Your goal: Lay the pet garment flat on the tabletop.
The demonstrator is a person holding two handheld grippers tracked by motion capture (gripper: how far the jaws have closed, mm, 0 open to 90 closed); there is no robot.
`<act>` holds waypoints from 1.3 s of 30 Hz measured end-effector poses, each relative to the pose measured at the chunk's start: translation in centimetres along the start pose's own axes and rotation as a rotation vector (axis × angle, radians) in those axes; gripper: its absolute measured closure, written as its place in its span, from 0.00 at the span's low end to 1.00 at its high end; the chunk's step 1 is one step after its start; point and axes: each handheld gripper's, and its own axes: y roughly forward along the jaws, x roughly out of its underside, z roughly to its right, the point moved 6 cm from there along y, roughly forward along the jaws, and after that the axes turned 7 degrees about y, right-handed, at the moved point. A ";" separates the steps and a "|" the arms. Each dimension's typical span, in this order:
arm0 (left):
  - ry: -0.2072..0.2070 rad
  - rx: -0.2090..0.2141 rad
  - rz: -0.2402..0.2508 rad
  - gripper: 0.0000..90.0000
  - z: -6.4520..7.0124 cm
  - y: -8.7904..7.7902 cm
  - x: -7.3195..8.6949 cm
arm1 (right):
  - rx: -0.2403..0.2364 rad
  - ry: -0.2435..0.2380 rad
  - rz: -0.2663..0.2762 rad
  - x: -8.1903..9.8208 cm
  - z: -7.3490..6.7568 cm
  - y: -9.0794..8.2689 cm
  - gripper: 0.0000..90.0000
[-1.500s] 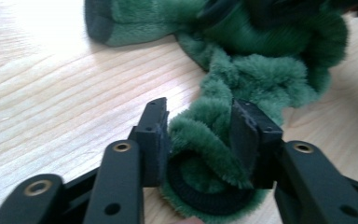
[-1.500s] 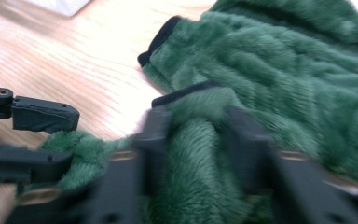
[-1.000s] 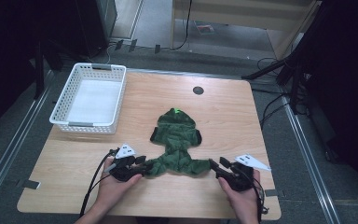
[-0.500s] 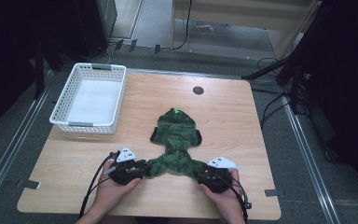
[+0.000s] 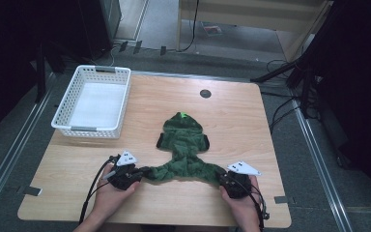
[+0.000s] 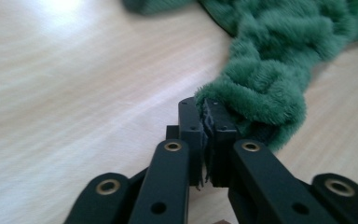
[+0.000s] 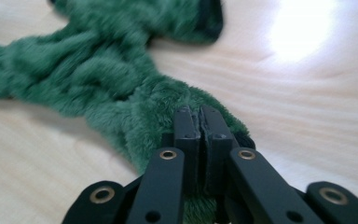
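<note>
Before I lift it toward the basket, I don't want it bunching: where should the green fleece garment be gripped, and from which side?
Take the green fleece garment by its two near corners, from the person's edge: its hem spreads sideways there. The left gripper and right gripper have just closed on those corners.

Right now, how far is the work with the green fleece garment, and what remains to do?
Done: both grippers have just been closing, and each now pinches a bottom corner of the green fleece garment, the left gripper and the right gripper. In hand: the garment lies spread on the table, held at both ends. Left, probably: lifting or folding it; the white basket has nothing in it.
</note>
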 end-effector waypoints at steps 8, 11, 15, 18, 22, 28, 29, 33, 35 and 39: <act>-0.054 0.015 0.077 0.58 0.5 -0.2 -1.0 | -0.116 -0.029 0.053 -0.3 -1.6 -0.4 0.61; -0.042 0.020 0.092 0.57 0.8 -0.3 -1.2 | -0.105 -0.033 0.044 -0.2 -1.3 -0.1 0.63; 0.009 0.011 0.054 0.80 1.1 0.1 -0.7 | -0.108 -0.041 -0.015 0.5 -1.4 0.4 0.72; 0.028 -0.014 0.029 0.96 0.9 0.1 -0.4 | -0.120 -0.052 -0.048 0.9 -1.8 0.6 0.74; 0.019 -0.009 0.030 1.00 0.3 0.0 -0.2 | -0.164 -0.051 -0.005 -0.9 -2.3 0.2 0.68; 0.016 0.005 0.031 1.00 0.1 0.0 0.0 | -0.058 -0.029 0.074 -9.5 -0.9 4.4 0.66; 0.017 0.009 0.029 1.00 -0.1 0.0 0.1 | -0.030 -0.025 0.069 -10.7 -0.5 5.8 0.65; -0.007 0.008 0.025 1.00 -0.7 -0.1 0.3 | 0.011 0.009 -0.023 -13.3 0.5 10.8 0.65; -0.011 0.010 0.028 1.00 -0.7 -0.2 0.4 | 0.043 0.001 -0.067 -13.5 0.7 12.6 0.66; 0.008 0.003 0.038 1.00 -0.4 -0.2 0.2 | 0.094 -0.031 -0.106 -13.5 1.0 14.5 0.80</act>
